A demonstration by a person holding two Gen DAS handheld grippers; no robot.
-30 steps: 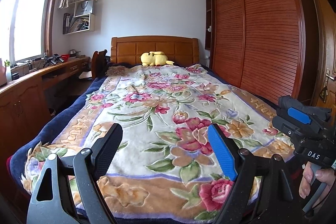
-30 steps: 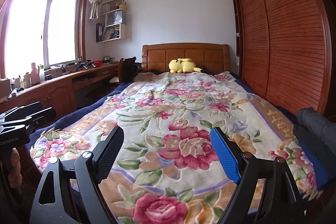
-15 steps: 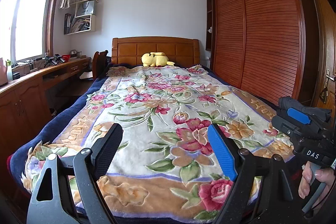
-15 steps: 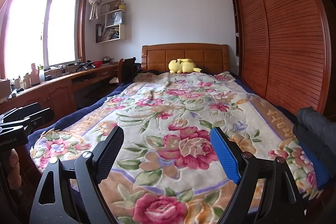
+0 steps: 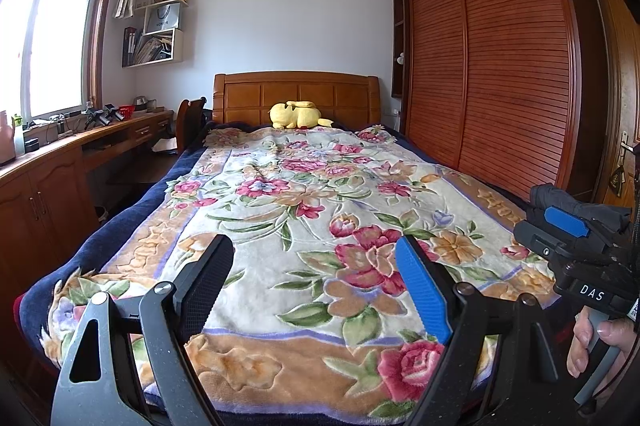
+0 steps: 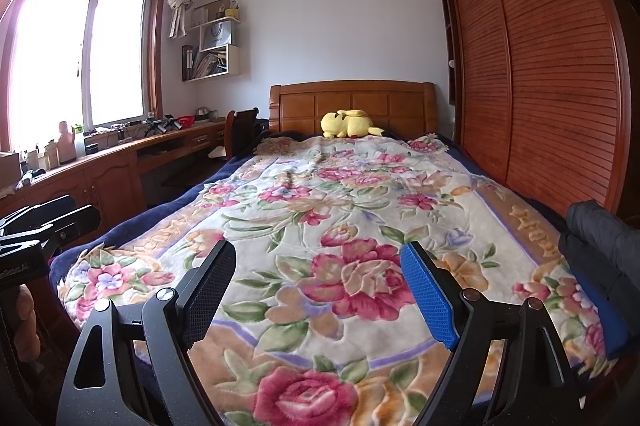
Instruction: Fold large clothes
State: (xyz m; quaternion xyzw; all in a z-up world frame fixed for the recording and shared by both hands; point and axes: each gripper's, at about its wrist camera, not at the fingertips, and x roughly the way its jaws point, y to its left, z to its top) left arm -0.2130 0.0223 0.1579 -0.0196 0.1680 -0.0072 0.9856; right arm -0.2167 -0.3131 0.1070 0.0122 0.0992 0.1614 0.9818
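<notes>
Dark garment [image 6: 600,250] right of spread fingers [image 6: 428,302]

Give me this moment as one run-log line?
left gripper: open, empty | right gripper: open, empty | dark garment: bunched at bed's right edge, untouched | stage: before first grasp

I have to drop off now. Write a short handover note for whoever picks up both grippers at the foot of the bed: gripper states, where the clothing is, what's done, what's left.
Left gripper: open, empty, held over the foot of the floral blanket.
Right gripper: open, empty, beside the left one, also above the blanket's near end.
Clothing: a dark garment lies bunched at the bed's right edge near the foot, on the right gripper's side. Neither gripper touches it.
Done: nothing visible; the garment is not spread or folded.
Left: probably pick up the garment, lay it flat on the blanket, then fold it.
Other: a yellow plush toy sits by the headboard, out of the way.
</notes>
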